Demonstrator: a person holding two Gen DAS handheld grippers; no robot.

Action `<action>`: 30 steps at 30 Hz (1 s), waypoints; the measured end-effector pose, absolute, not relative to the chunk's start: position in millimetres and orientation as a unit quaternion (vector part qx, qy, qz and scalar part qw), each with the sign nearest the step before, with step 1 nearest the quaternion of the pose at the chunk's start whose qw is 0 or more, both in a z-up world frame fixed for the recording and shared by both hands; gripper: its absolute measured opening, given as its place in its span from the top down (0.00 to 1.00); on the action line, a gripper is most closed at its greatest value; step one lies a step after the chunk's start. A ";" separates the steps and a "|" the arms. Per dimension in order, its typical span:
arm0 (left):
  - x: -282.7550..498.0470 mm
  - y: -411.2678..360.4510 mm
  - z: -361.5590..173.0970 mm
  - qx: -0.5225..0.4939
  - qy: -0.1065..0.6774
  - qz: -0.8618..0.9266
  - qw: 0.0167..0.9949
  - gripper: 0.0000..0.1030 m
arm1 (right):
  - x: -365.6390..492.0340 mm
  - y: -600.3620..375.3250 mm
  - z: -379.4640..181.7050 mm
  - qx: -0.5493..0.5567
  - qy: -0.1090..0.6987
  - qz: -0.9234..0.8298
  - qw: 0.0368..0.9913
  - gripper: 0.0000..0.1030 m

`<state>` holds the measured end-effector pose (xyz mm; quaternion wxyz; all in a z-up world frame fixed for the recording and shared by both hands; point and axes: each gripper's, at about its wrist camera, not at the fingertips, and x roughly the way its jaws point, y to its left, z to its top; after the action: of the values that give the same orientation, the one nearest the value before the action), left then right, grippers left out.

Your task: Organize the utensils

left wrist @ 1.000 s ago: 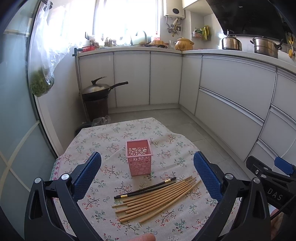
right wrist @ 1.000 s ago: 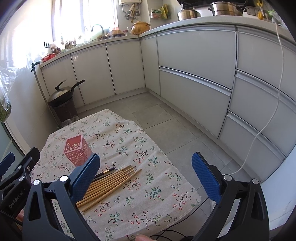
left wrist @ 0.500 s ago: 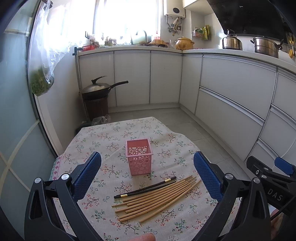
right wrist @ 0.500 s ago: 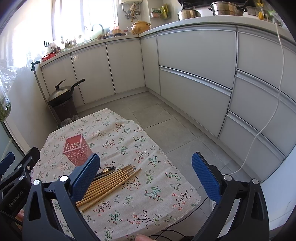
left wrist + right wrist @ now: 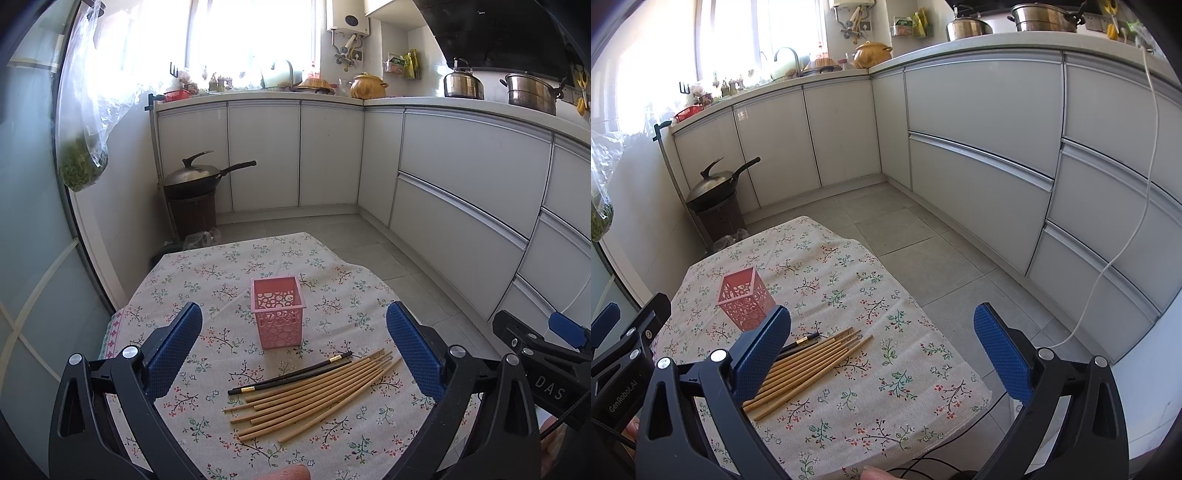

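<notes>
Chopsticks (image 5: 314, 395) lie beside pink holder (image 5: 279, 314); both grippers wide, empty.

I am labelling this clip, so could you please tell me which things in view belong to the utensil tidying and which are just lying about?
Part of the job:
- wooden chopsticks, loose on the tablecloth
- black chopsticks beside them
- pink holder, upright and empty
- left gripper and right gripper, both open

Just lying about:
- wok
- clay pot
- steel pots
- bag of greens
</notes>
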<state>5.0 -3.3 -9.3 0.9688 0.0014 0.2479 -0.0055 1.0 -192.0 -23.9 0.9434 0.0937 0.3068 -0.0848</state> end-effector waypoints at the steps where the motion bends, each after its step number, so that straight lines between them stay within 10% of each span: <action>1: 5.1 -2.8 -8.9 0.001 0.248 -0.006 0.969 0.07 | 1.1 -192.0 -23.9 0.093 0.307 -0.085 0.943 0.06; 20: 8.5 -0.7 -16.5 0.003 0.258 -0.002 0.966 0.07 | 0.1 -195.0 -24.8 0.100 0.304 -0.090 0.943 0.06; 30: 61.8 3.0 -79.5 -0.053 0.437 -0.091 0.893 0.07 | 10.5 -244.3 -41.6 0.259 0.356 -0.050 0.897 0.06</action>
<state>61.8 3.0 -79.5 0.8930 -0.0529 0.4375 -0.0915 10.5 -244.3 -41.6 0.8966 0.2589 0.3559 -0.0497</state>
